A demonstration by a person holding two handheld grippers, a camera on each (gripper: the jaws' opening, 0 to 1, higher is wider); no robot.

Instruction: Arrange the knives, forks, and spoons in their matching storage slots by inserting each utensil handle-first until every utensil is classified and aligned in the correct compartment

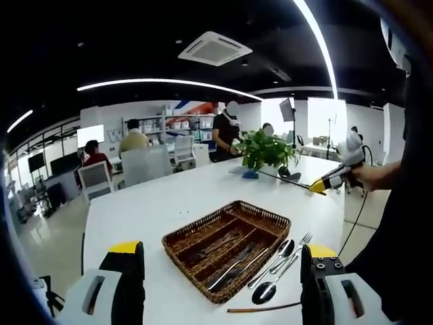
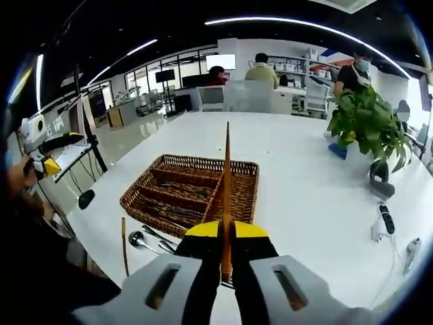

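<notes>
Right gripper (image 2: 226, 254) jaws clamping a chopstick (image 2: 226, 196), pointing it at the basket (image 2: 238, 177), probably lining up a slot. Left gripper (image 1: 220, 271) jaws spread, gripping nothing; spoons (image 1: 274, 271) lying beside basket on tabletop (image 1: 169, 196).

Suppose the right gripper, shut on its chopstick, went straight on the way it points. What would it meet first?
Probably the wicker tray: the chopstick held by the right gripper already reaches across it in this view, though height above it is unclear.
</notes>
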